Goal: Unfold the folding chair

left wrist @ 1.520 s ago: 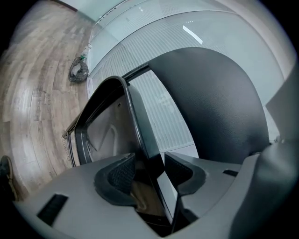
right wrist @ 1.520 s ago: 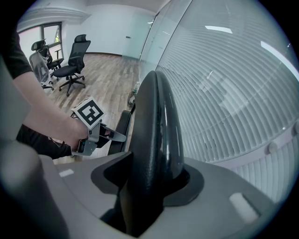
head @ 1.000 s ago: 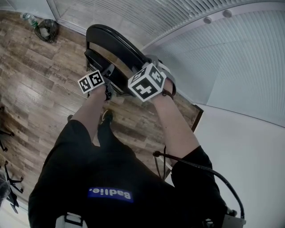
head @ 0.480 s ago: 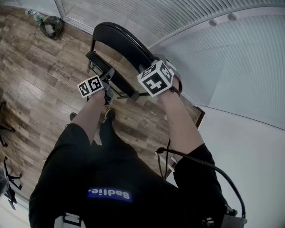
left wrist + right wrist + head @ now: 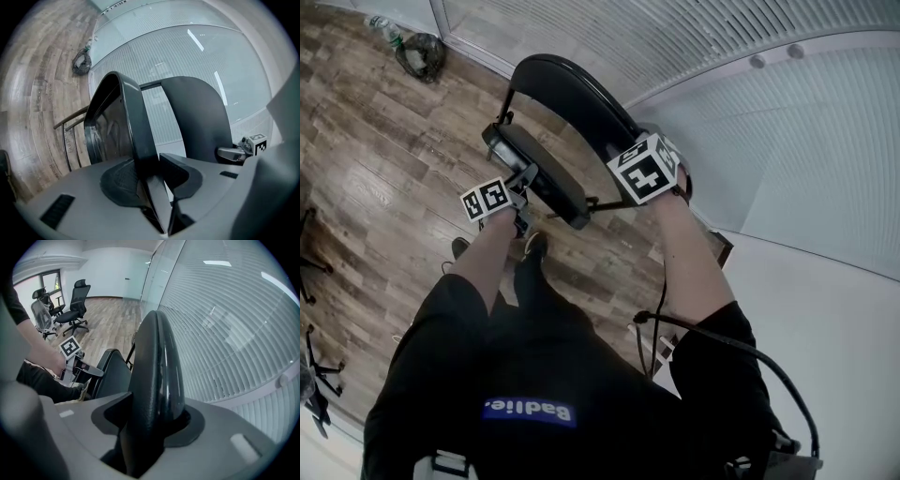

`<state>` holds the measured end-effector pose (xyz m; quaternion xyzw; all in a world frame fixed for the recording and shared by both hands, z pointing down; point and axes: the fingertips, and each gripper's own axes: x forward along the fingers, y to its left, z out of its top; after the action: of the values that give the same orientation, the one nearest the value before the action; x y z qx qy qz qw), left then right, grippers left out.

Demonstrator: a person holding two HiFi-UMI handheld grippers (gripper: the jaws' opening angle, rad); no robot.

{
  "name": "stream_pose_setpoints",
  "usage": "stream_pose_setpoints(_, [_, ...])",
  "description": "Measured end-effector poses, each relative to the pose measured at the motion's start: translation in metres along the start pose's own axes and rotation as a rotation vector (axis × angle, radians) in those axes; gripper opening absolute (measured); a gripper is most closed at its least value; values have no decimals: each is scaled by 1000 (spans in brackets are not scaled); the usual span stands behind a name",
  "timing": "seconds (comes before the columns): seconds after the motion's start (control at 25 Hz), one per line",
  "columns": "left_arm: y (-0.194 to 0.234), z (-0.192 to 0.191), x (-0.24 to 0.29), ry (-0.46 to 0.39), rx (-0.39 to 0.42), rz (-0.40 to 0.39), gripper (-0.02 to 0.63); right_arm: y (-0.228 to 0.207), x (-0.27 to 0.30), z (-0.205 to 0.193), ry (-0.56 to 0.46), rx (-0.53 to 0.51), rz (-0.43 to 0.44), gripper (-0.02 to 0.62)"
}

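Left gripper [image 5: 155, 161] is closed on the front edge of the seat [image 5: 536, 171]; both dark pads [image 5: 123, 183] press on the thin black rim, one from each side. Right gripper [image 5: 149, 414] is clamped on the side edge of the backrest [image 5: 572, 92], and the glossy black panel fills the gap between its jaws. In the head view the two marker cubes, left [image 5: 492, 199] and right [image 5: 647, 169], sit at the ends of the person's forearms, just above the chair [image 5: 581, 202].

The chair is black and stands on the wood floor [image 5: 366, 187], close to the striped glass wall [image 5: 787, 141]. Its seat is tilted away from the backrest, so a gap shows between them, and thin leg tubes [image 5: 69, 140] show below the seat.

A shoe [image 5: 534, 246] is on the floor just under the seat. At the far corner of the floor, by the wall, lie a dark bag [image 5: 420, 54] and a bottle [image 5: 384, 28]. Office chairs [image 5: 75, 305] stand well apart, at the far end of the floor.
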<state>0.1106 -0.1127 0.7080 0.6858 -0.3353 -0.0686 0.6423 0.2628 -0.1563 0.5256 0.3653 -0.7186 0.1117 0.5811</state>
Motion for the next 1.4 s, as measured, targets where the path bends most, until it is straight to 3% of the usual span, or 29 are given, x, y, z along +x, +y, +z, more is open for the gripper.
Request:
stream_pose_setpoints(0.92, [88,-32,-98,119,-120,-30,140,37,18,-2,-5,29,52,196])
stream_pose_setpoints(1.4, [141,-49,-130,90,-148,9,161,47,36,-10,-9,47,99,196])
